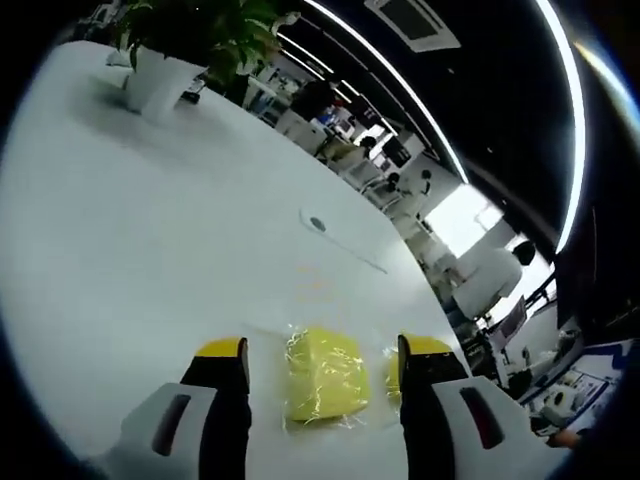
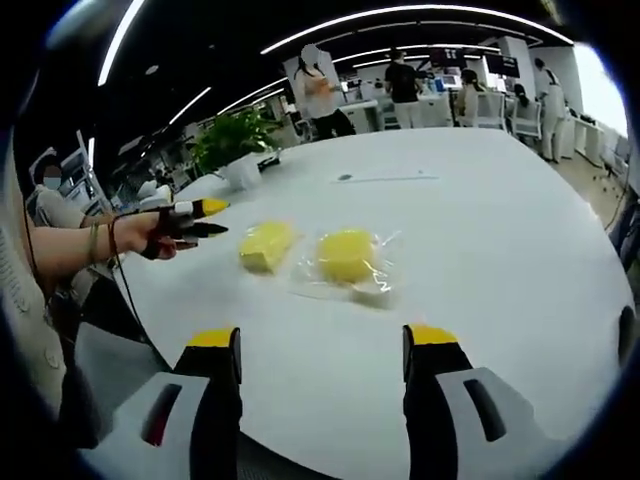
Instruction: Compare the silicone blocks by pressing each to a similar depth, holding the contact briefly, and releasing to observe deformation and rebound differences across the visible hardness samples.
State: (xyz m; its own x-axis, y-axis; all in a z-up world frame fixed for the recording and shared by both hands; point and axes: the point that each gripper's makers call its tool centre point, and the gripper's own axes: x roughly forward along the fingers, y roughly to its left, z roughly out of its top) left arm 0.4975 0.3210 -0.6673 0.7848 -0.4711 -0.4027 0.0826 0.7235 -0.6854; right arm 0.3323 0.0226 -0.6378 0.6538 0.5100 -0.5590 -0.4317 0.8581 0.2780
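Note:
Two yellow silicone blocks lie on the white table (image 2: 480, 250), each in clear wrap. In the right gripper view the left block (image 2: 266, 245) and the rounder right block (image 2: 347, 255) sit side by side, well ahead of my open right gripper (image 2: 322, 338), which holds nothing. A hand holds my left gripper (image 2: 208, 218) just left of the left block, apart from it. In the left gripper view one block (image 1: 325, 375) lies between the spread jaws of my left gripper (image 1: 322, 348), untouched. The second block (image 1: 392, 368) peeks out beside the right jaw, mostly hidden.
A potted plant in a white pot (image 1: 160, 75) (image 2: 240, 150) stands at the table's far end. A round cable port (image 1: 317, 223) (image 2: 344, 177) sits mid-table. People and desks fill the office behind. The table edge (image 2: 600, 300) curves close on the right.

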